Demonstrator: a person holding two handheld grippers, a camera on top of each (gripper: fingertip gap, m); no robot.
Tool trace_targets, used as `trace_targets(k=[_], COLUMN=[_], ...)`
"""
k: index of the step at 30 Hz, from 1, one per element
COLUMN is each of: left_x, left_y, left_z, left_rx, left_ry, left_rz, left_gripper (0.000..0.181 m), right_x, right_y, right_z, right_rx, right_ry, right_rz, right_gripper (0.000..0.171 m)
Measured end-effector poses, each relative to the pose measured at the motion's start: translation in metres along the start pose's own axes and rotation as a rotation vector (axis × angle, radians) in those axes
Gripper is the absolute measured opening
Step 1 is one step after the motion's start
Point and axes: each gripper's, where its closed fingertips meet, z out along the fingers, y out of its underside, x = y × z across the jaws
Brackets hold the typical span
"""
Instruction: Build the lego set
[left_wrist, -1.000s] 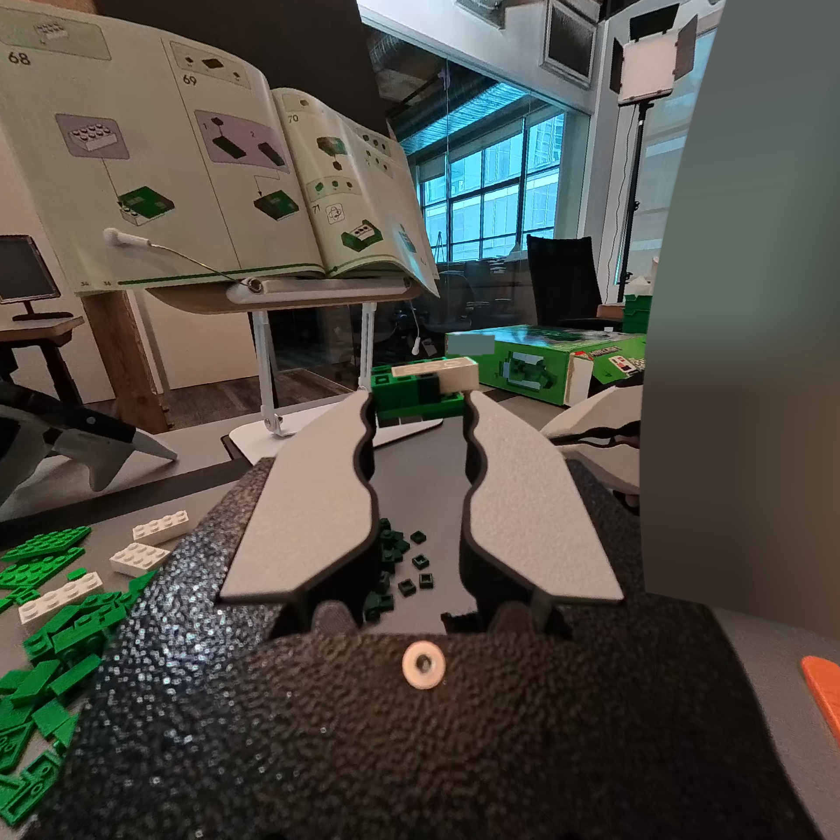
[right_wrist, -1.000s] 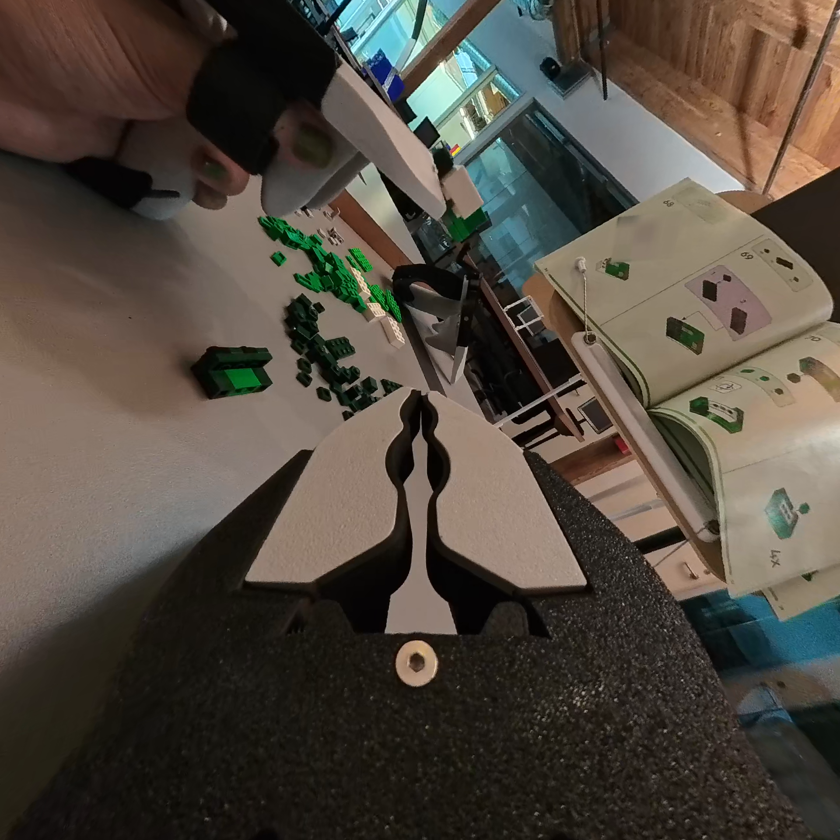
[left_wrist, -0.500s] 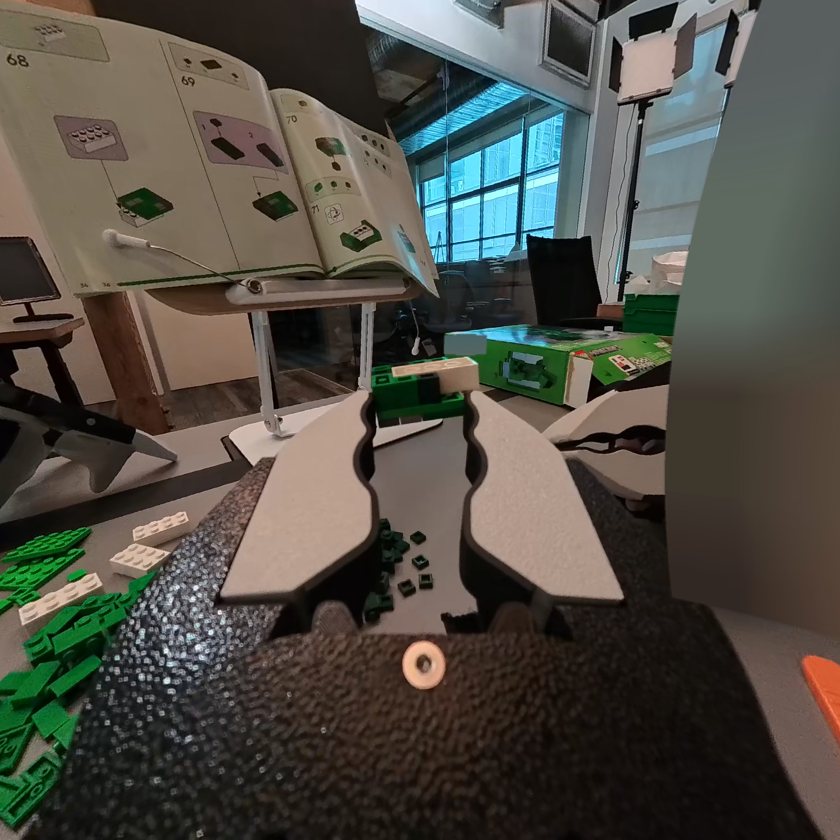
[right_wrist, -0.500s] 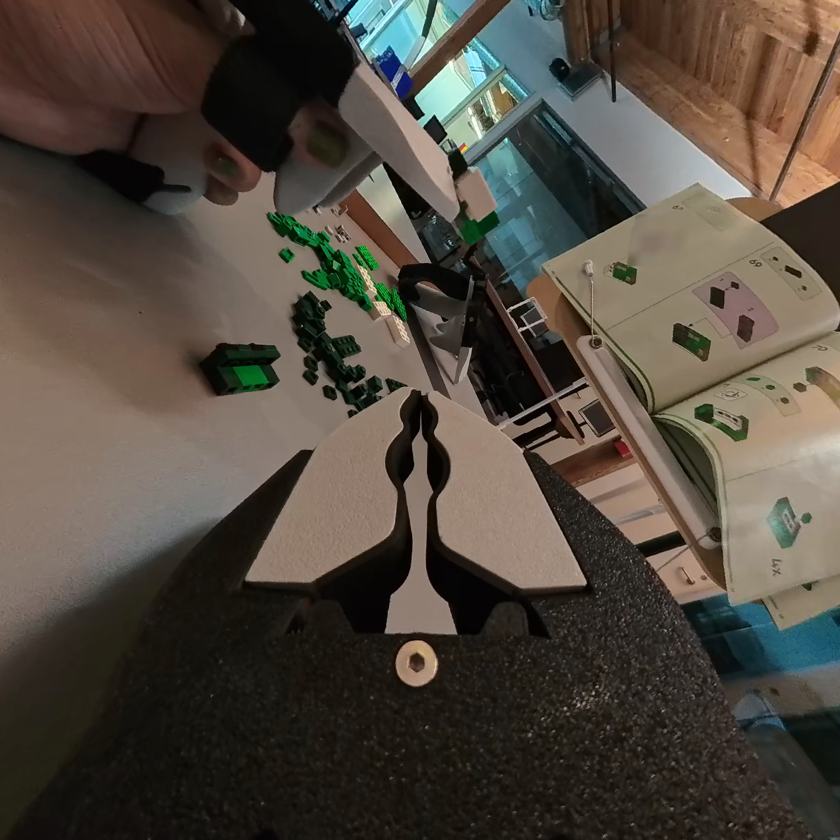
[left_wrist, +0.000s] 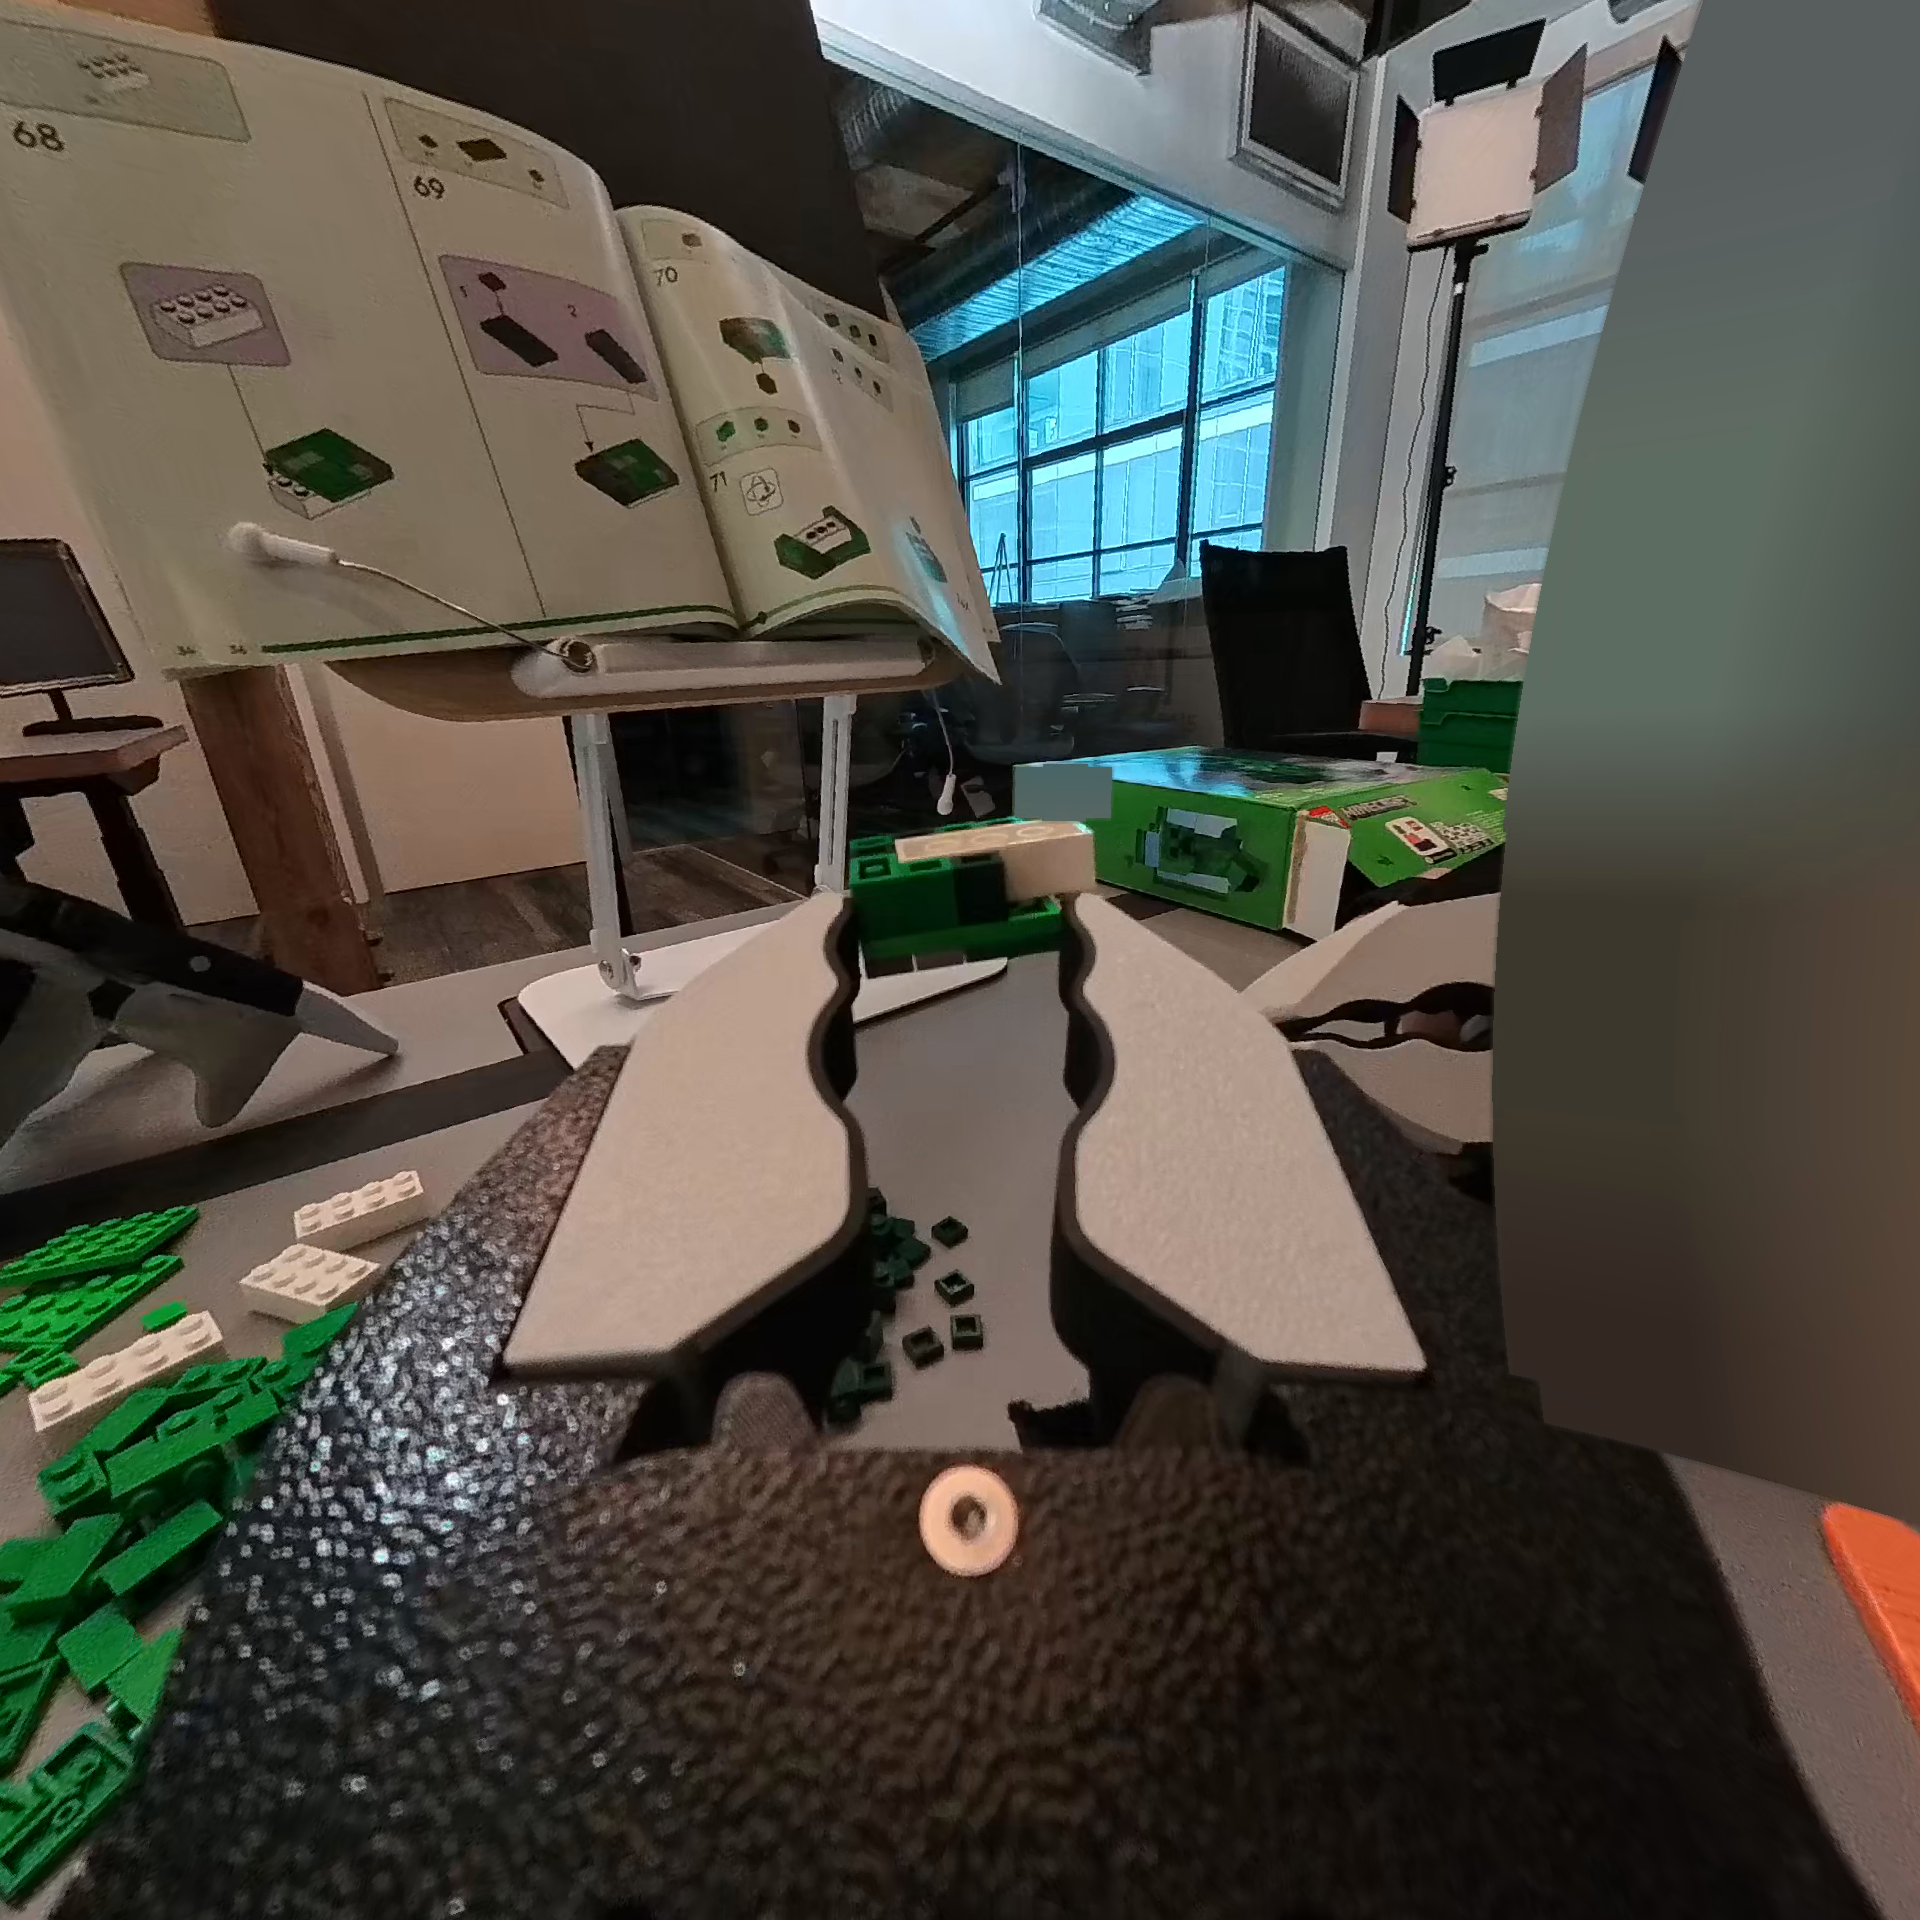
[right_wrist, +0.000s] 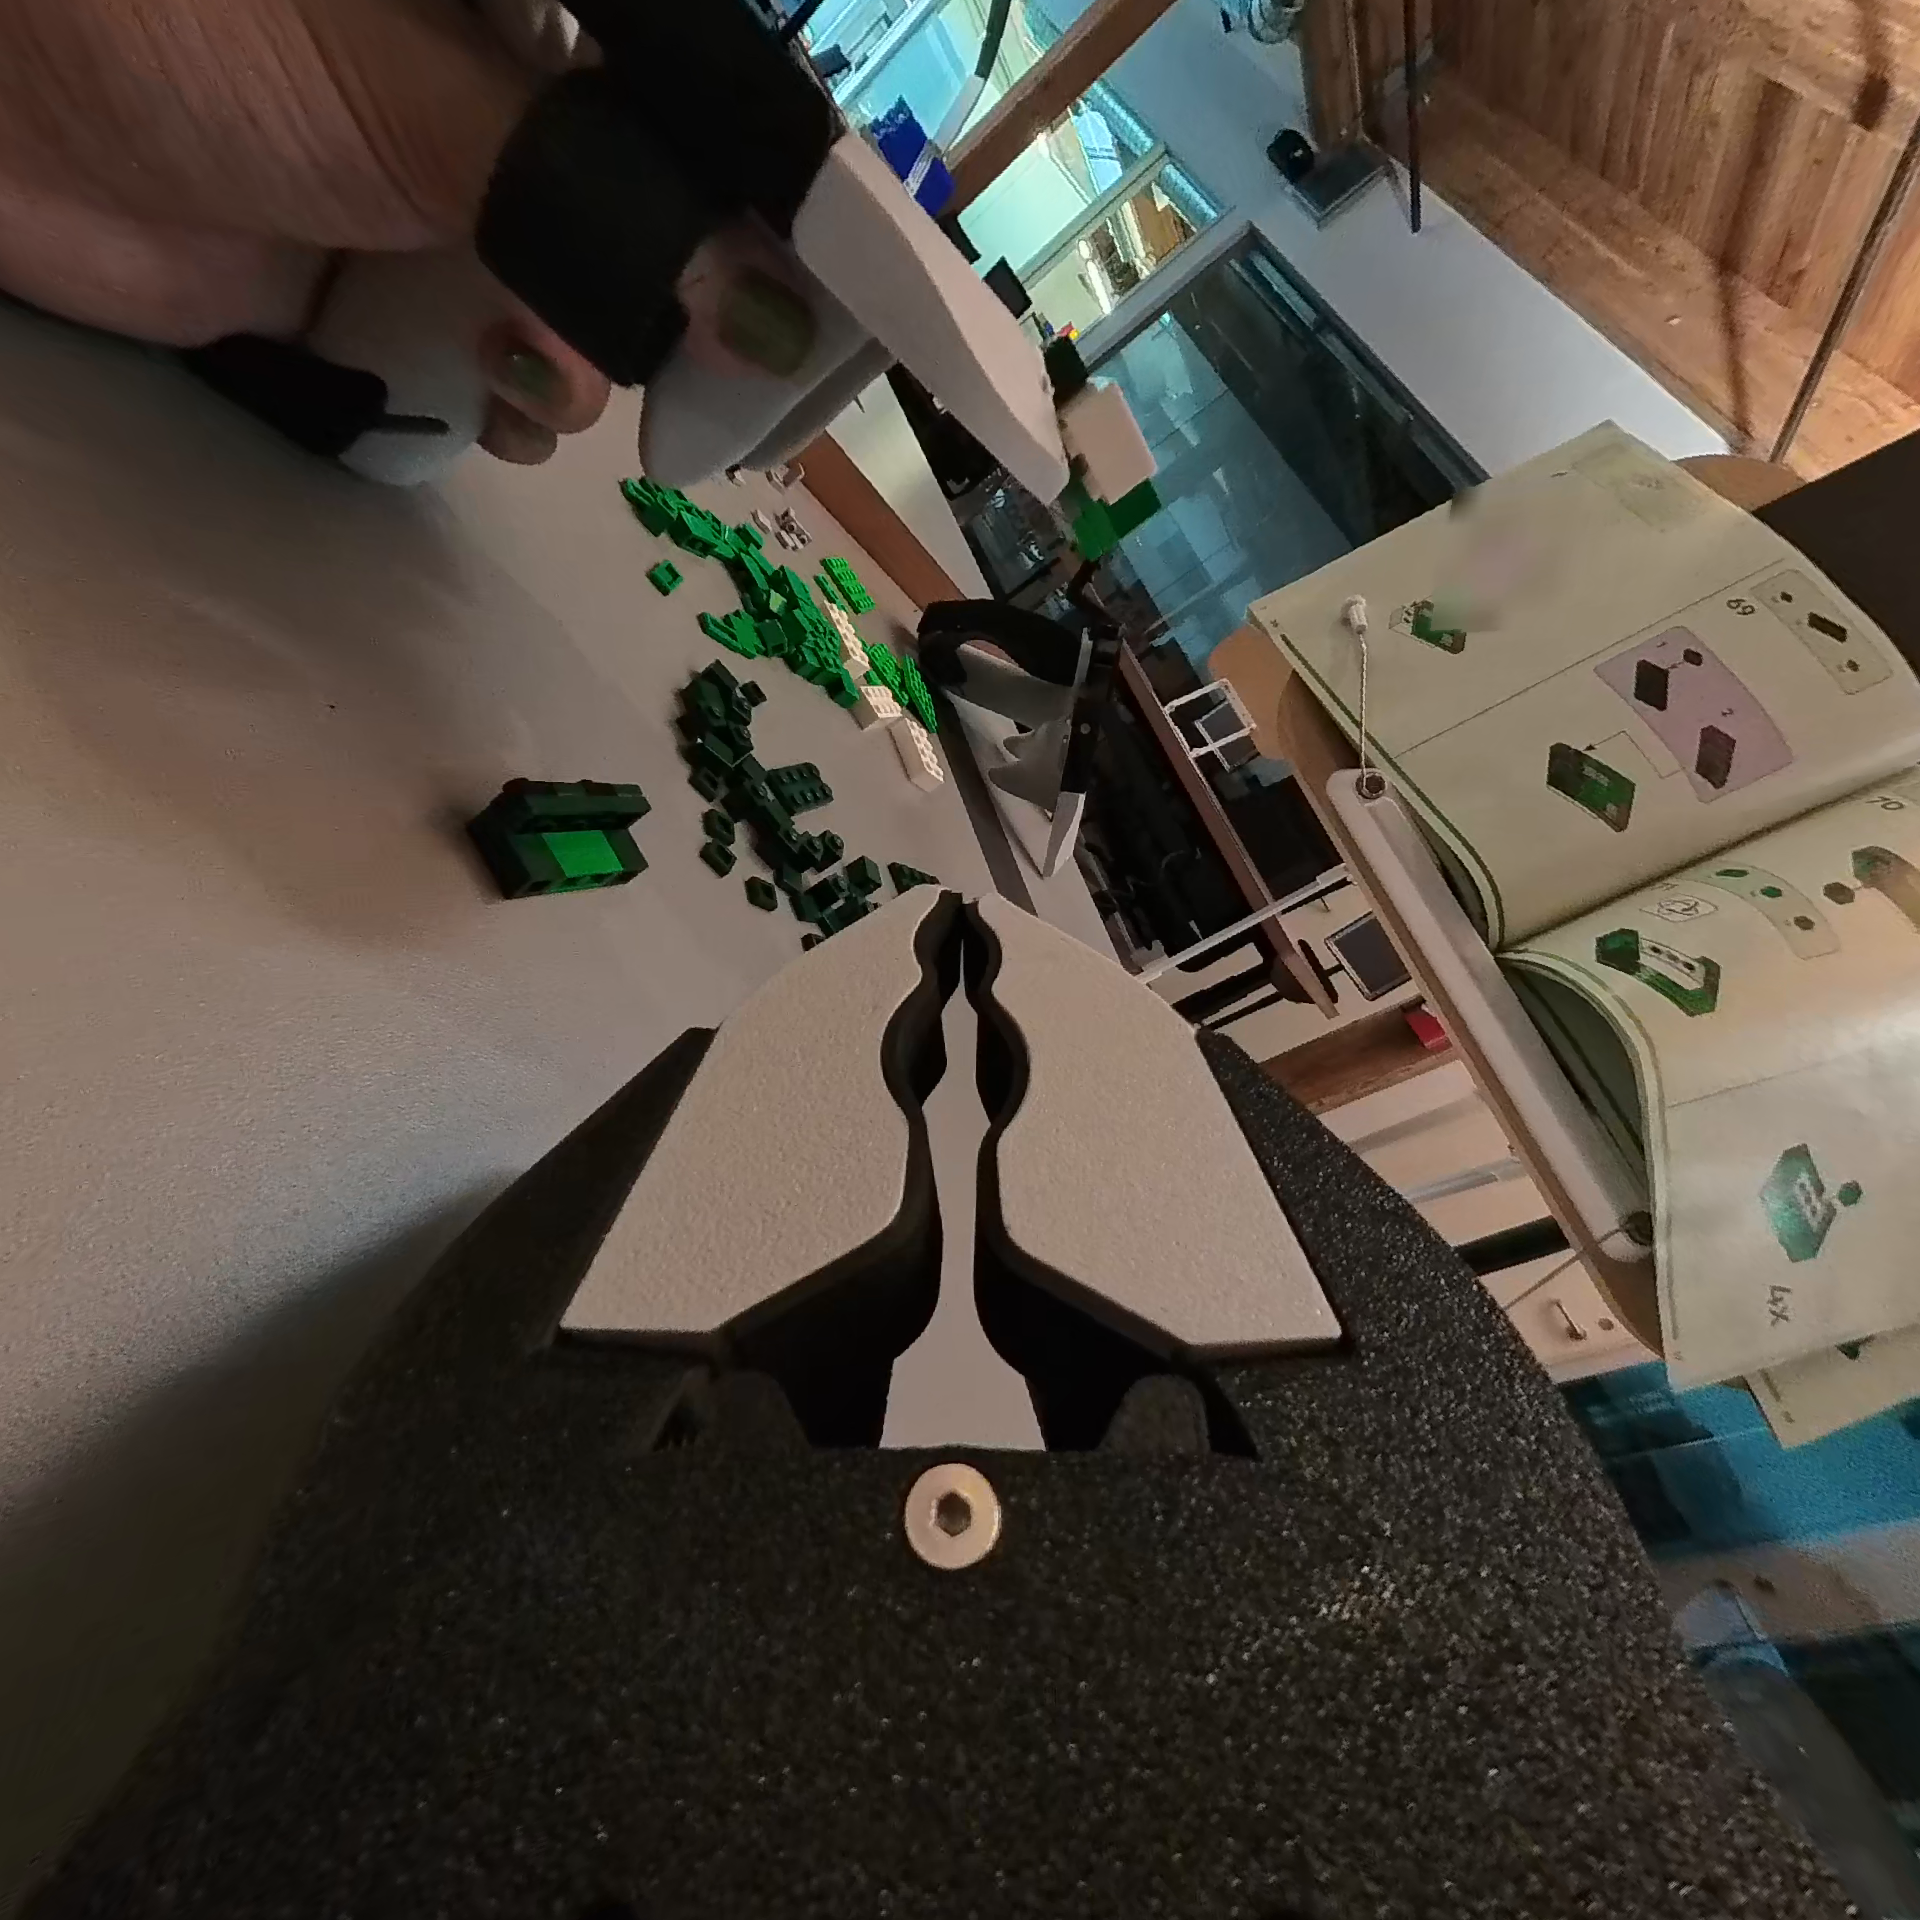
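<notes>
The left tongs (left_wrist: 961, 914) still clamp a green-and-white lego block (left_wrist: 966, 883) before the open manual (left_wrist: 436, 343). The right tongs (right_wrist: 961, 914), nearly closed and seemingly empty, have drawn slightly back from loose green bricks (right_wrist: 769, 623) on the table (right_wrist: 208, 935).

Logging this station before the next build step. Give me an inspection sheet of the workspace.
Surface: grey table, in use.
Job's things: green and white assembly held off the table; dark green block standing alone; instruction book open on a stand.
Clutter: loose green pieces, white bricks, set box.
Grippers: left gripper shut on the assembly; right gripper shut, empty.
Cables: nothing seen on the table.
Surroundings: office windows, studio light.
</notes>
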Motion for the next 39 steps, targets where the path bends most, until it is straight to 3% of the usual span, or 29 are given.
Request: trace_targets(k=[5, 9, 11, 17, 19, 30, 33, 39], left_x=[-0.007, -0.033, -0.041, -0.039, -0.035, -0.03, -0.029, -0.028], left_y=[-0.001, -0.002, -0.002, 0.003, 0.003, 0.0, 0.0, 0.002], left_z=[-0.002, -0.011, -0.013, -0.008, -0.007, -0.007, -0.006, -0.006], left_rx=[-0.004, -0.038, -0.031, -0.054, -0.054, -0.037, -0.039, -0.044], left_ry=[-0.019, -0.099, -0.122, -0.105, -0.093, -0.074, -0.07, -0.057], left_rz=[0.021, 0.14, 0.114, 0.128, 0.147, 0.136, 0.136, 0.123], left_gripper=[0.036, 0.036, 0.036, 0.036, 0.036, 0.036, 0.036, 0.036], right_x=[-0.005, -0.035, -0.037, -0.056, -0.066, -0.08, -0.081, -0.061], right_y=[-0.001, -0.009, -0.011, -0.013, -0.011, -0.005, -0.007, 0.004], right_z=[0.0, -0.002, -0.001, 0.01, 0.011, 0.017, 0.018, 0.011], right_rx=[0.004, 0.033, -0.004, -0.281, -0.358, -0.532, -0.514, -0.454], right_ry=[-0.029, -0.294, -0.338, -0.507, -0.503, -0.364, -0.356, -0.286], right_rz=[0.005, 0.183, 0.274, 0.735, 0.782, 0.64, 0.599, 0.374], right_gripper=[0.0, 0.015, 0.019, 0.032, 0.034, 0.021, 0.011, 0.008])
